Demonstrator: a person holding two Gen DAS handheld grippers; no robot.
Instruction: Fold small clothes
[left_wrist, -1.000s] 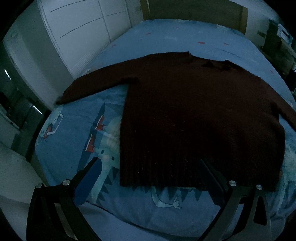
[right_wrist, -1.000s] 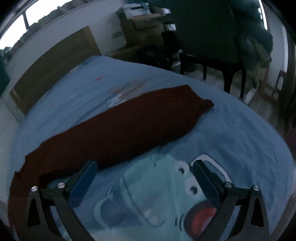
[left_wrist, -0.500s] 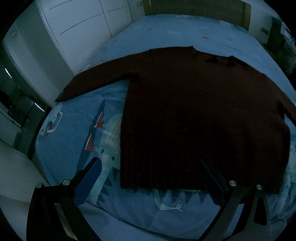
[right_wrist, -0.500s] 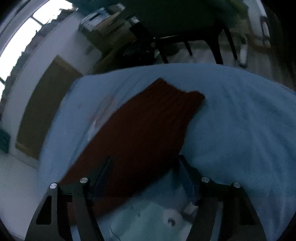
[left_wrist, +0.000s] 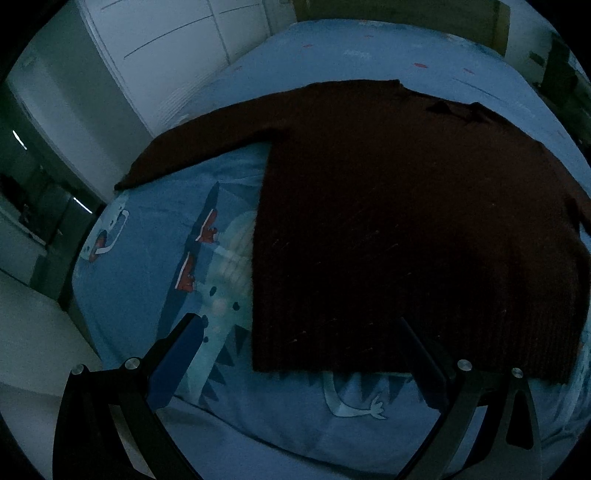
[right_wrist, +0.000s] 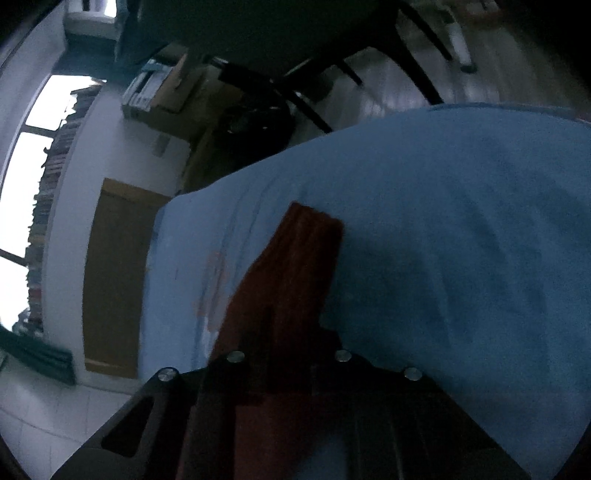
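Sweater (left_wrist: 406, 229): dark maroon knit, spread flat and face up on the bed (left_wrist: 155, 221), its hem nearest the left camera.
Left tongs (left_wrist: 299, 350): jaws wide apart, nothing between them, hovering over the hem's left corner.
Right tongs (right_wrist: 291, 332): just been closing, and there they are, pinched together on the sleeve (right_wrist: 295, 266).
Sleeve: runs away from the right tongs across the blue sheet, cuff at the far end.
Bed: blue cartoon-print sheet.
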